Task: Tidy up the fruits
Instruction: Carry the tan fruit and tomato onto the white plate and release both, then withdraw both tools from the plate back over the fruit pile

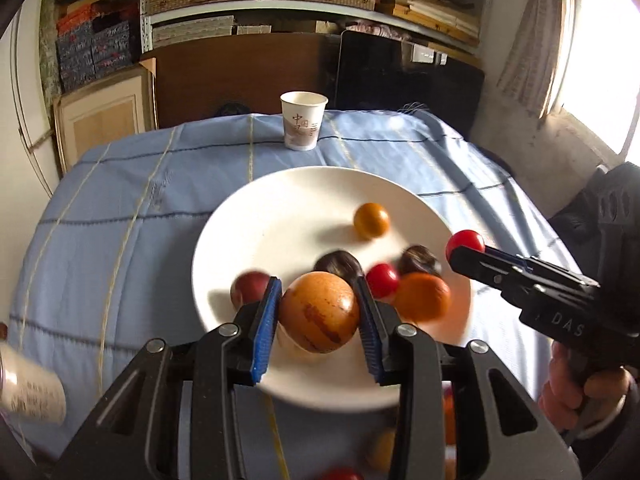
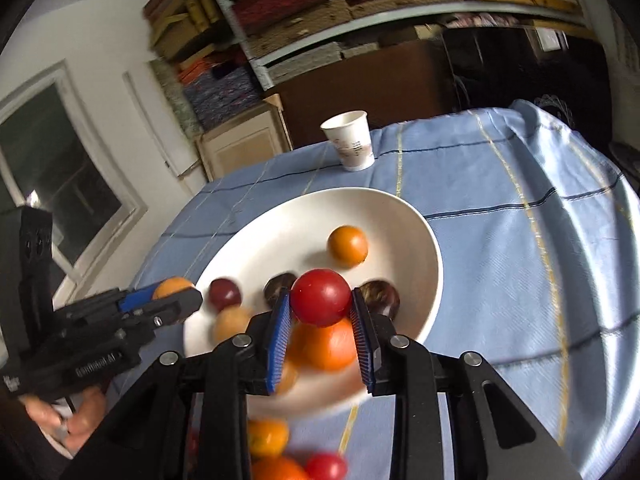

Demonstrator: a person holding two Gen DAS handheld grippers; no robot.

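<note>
A blue checked cloth (image 1: 120,208) covers the counter, and ahead of both hand-held grippers sits a wide white plate (image 1: 248,216) already holding several fruits: a small orange one (image 1: 371,221) toward the far side, two dark ones (image 1: 338,265), a dull red one (image 1: 250,286) and an orange one (image 1: 422,296). A paper cup (image 1: 303,125) stands well beyond the plate. The left hand-held gripper (image 1: 318,312) is clamped on a large tan-orange fruit (image 1: 319,312), its blue pads pressing both sides, held above the plate's near edge. The right hand-held gripper (image 2: 322,312) is closed on a red tomato (image 2: 320,297), likewise over the plate's near part. The step in hand looks like carrying both fruits to the plate; the next move calls for lowering each to a bare spot on the plate and opening gently so neither rolls into its neighbours or off the rim. The right wrist view alone shows more loose fruit on the cloth beneath the gripper, orange (image 2: 267,436) and red (image 2: 326,466), so the job seems unfinished. The left wrist view alone shows a can-like thing (image 1: 30,390) at its lower left, and a window (image 1: 600,64) far to the right.
</note>
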